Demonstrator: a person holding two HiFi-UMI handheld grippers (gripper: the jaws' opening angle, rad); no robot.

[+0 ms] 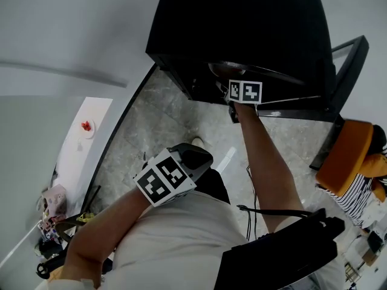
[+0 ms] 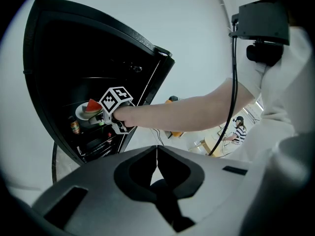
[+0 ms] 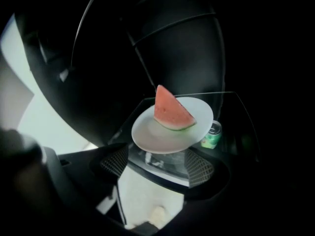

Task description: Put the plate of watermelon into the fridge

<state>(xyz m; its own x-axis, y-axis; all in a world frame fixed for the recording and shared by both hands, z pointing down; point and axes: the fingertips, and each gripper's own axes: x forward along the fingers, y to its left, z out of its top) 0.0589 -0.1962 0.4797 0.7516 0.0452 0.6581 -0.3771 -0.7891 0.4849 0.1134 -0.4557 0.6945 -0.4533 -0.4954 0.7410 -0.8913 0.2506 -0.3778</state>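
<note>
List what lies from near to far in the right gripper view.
right hand-held gripper → plate holding the watermelon slice → green can

I see a glass fridge shelf (image 3: 235, 117), white plate (image 3: 150, 137) with a watermelon wedge (image 3: 170, 111) sitting on it, green can (image 3: 212, 134) just right of the plate, its footing unclear

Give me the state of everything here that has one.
fridge: door open.
plate: sitting on a glass shelf inside the fridge, not gripped.
watermelon slice: on the plate, point up.
green can: upright, beside the plate.
right gripper: open, pads off the plate.
left gripper: shut, empty.
</note>
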